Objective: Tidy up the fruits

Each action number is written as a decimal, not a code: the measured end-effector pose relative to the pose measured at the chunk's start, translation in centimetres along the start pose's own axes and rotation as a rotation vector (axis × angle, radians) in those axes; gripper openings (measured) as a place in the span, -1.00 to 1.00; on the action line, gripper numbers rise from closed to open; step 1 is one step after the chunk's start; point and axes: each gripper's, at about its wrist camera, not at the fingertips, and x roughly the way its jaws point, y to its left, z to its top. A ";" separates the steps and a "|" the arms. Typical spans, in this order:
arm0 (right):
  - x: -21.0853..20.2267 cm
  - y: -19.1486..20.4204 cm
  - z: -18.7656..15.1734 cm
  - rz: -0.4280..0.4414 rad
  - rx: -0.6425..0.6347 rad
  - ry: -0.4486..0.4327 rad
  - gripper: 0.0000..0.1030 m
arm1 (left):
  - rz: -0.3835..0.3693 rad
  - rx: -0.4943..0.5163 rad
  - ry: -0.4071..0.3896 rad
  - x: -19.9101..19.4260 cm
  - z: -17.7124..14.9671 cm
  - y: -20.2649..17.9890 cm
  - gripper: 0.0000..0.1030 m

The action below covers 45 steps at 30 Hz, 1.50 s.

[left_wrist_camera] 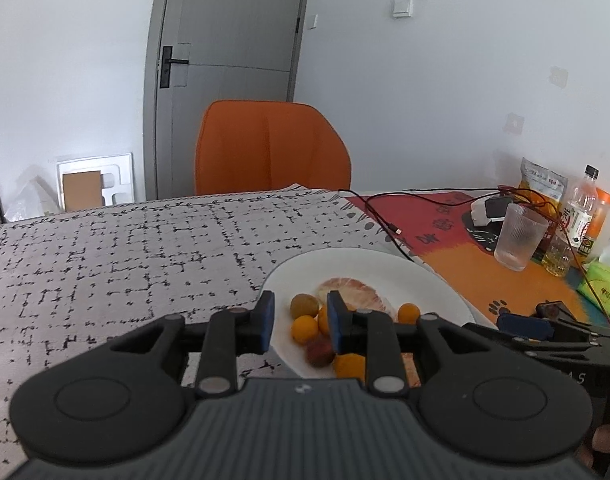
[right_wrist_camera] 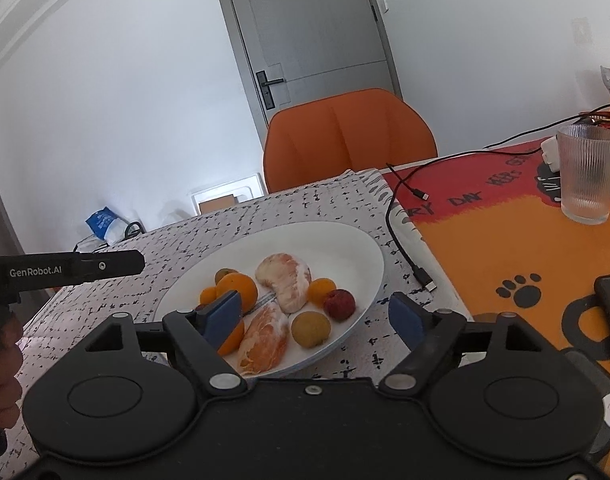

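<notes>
A: Why does all the fruit sit on the white plate point(right_wrist_camera: 357, 240)?

B: Likely to keep it together; the peeled pomelo segment point(right_wrist_camera: 285, 280), peeled orange piece point(right_wrist_camera: 265, 340), kumquats point(right_wrist_camera: 321, 290) and a red fruit point(right_wrist_camera: 339, 304) fill its near half.

A: Room to move?

B: The patterned tablecloth point(left_wrist_camera: 125, 248) lies bare to the left; a cable point(right_wrist_camera: 401, 236) and ribbed glass point(right_wrist_camera: 589, 176) crowd the right.

A: The tongs?

B: The right gripper point(right_wrist_camera: 317, 316) is spread wide and empty above the plate's near rim. The left gripper point(left_wrist_camera: 299, 320) is parted, seemingly holding nothing.
</notes>
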 end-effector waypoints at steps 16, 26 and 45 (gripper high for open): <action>-1.7 3.2 -0.2 0.061 -0.025 0.007 0.96 | 0.130 0.003 -0.019 -5.0 -1.1 1.9 0.67; -3.2 5.9 -0.3 0.055 -0.058 0.014 1.00 | 0.171 0.009 0.006 -8.9 -1.6 3.1 0.95; -6.7 9.4 0.1 0.025 -0.103 -0.040 1.00 | 0.250 -0.042 -0.031 -15.4 -2.2 5.7 1.00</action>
